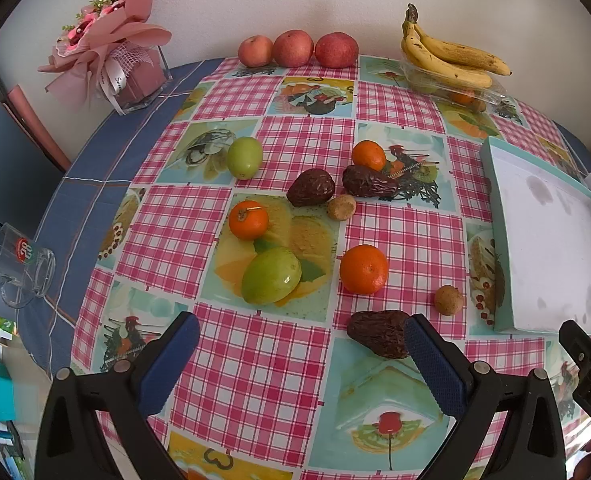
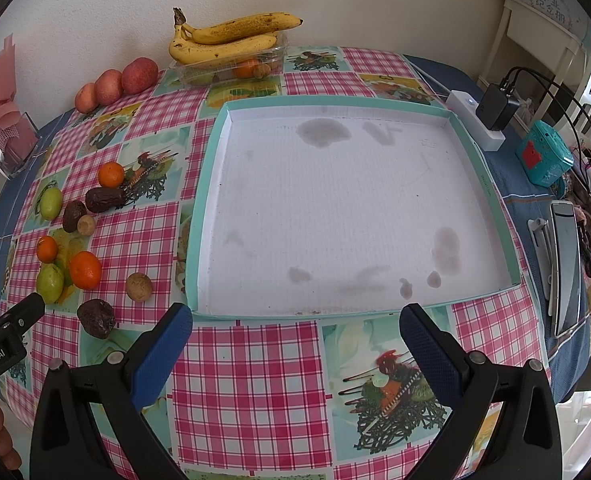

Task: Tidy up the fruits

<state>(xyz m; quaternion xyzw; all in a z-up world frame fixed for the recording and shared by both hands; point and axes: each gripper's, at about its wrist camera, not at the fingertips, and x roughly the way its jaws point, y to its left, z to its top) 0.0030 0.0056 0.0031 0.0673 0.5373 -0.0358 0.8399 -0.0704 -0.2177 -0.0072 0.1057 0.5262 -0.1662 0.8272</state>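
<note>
Opening stage of fruit sorting. The tray (image 2: 473,184) lies bare on the worktop (image 2: 251,376), to the right of the loose fruit; nothing has yet been placed in it. Scattered on the cloth are three oranges, the nearest (image 1: 363,269) beside a green fruit (image 1: 270,276), plus a second green fruit (image 1: 244,157), three dark wrinkled fruits and two small brown ones. Apples (image 1: 293,48) and bananas (image 1: 447,54) sit at the far edge by the wall.

The left tongs (image 1: 301,364) are spread wide and hold nothing; the right pad (image 1: 435,364) is next to the nearest dark fruit (image 1: 377,332), though contact cannot be judged. The right tongs (image 2: 295,350) are likewise wide and empty, poised in front of the tray's near wall.

Judged step: approach to a first pick. The next move probably calls for shifting the left tongs rightward to bracket the dark fruit, closing gently on its soft skin, then carrying it over the tray wall.
</note>
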